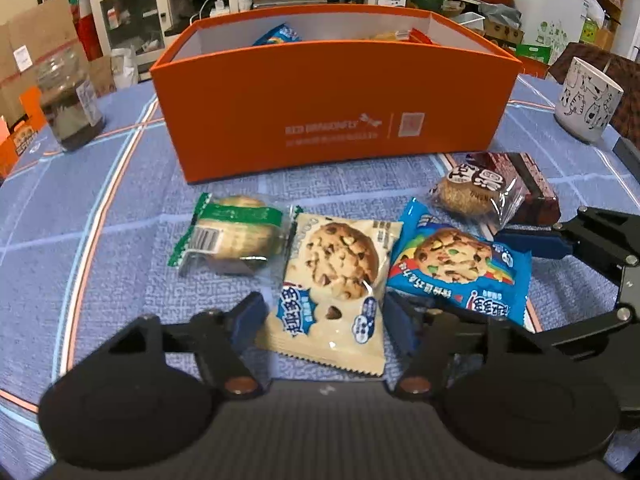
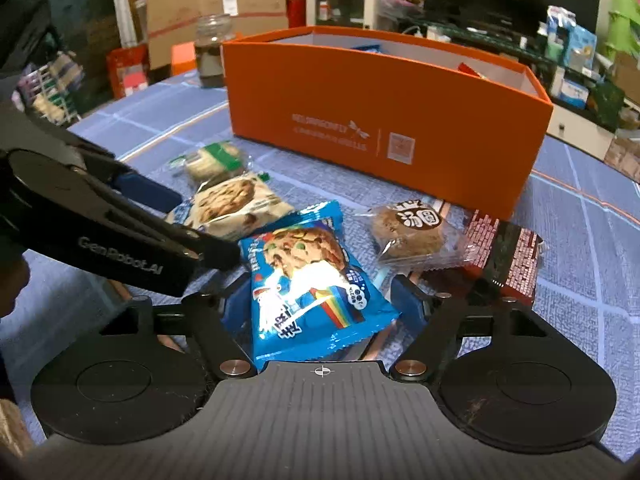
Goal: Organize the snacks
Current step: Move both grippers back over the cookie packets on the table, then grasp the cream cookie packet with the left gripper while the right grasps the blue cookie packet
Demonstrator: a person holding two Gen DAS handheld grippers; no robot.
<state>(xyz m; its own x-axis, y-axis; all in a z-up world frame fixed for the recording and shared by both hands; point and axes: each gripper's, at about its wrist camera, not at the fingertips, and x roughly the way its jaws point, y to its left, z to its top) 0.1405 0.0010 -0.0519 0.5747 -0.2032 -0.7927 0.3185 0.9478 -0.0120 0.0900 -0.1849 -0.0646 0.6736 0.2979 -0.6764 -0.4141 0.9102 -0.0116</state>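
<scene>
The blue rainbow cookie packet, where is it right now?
The blue cookie packet lies on the tablecloth between the open right tongs, beside the cream cookie packet and in front of the orange box.

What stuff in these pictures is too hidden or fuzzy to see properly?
- Snacks inside the orange box: both views show only packet tips over its front wall.
- Dark red packet: left wrist view, mostly hidden behind the clear-wrapped round cake.
- White print on the box: too blurred to read in either view.
- Jar: contents unclear; just a dark, blurry mass.
- Cat mug: inside hidden by its own wall.
- Left tongs, right tongs: open around cookie packets; contact unclear.
</scene>
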